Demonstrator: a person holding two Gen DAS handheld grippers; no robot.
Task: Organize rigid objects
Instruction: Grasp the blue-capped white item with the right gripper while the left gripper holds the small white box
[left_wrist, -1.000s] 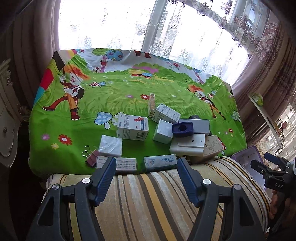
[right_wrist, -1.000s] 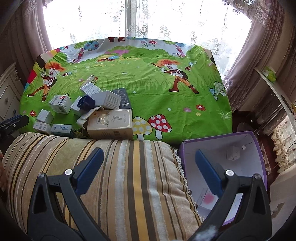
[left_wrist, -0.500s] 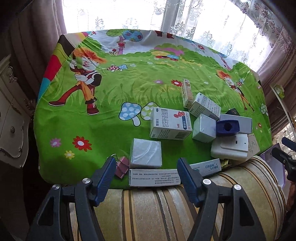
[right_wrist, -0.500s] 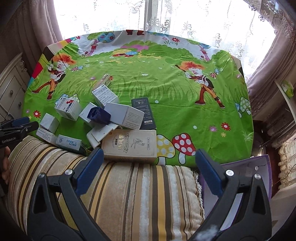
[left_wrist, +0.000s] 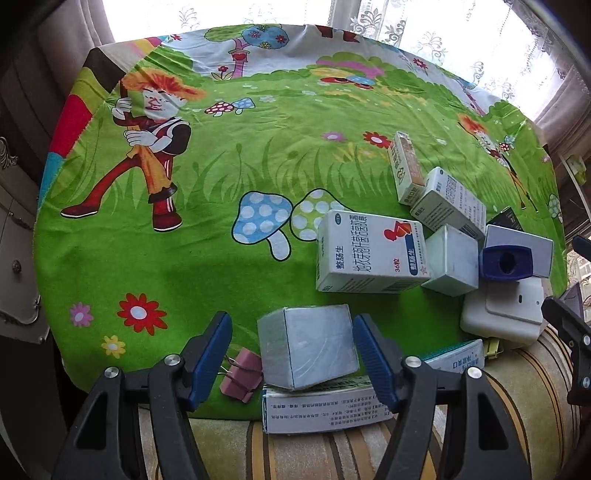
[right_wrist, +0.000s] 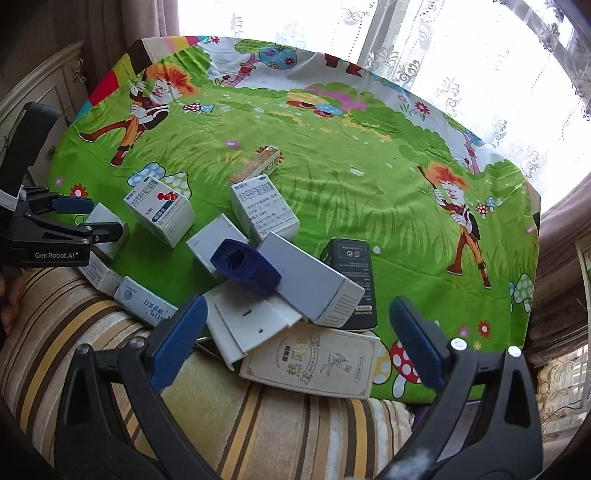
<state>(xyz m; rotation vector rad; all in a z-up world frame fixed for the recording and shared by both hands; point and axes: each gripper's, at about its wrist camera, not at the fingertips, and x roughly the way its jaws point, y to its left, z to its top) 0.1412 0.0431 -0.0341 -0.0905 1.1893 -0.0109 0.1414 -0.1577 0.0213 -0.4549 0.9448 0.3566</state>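
Observation:
Several small boxes lie clustered on a green cartoon tablecloth (left_wrist: 184, 266). My left gripper (left_wrist: 291, 347) is open, its fingers on either side of a grey-white box (left_wrist: 308, 345) without touching it; that box rests on a long white box (left_wrist: 317, 408). A white medicine box with a red mark (left_wrist: 369, 253) lies just beyond. My right gripper (right_wrist: 295, 339) is open and empty, above a white flat device (right_wrist: 251, 321) and a cream box (right_wrist: 314, 363). A dark blue cap-like piece (right_wrist: 245, 266) sits on a grey box (right_wrist: 310, 280).
A pink binder clip (left_wrist: 242, 374) lies by the left finger. A black box (right_wrist: 352, 277) lies behind the grey box. A striped cushion (right_wrist: 221, 424) runs along the near edge. A cabinet (left_wrist: 14, 240) stands left; curtains and window behind.
Both grippers have moved forward and down toward the boxes. The left gripper now brackets the grey-white box. The purple bin has left the right wrist view.

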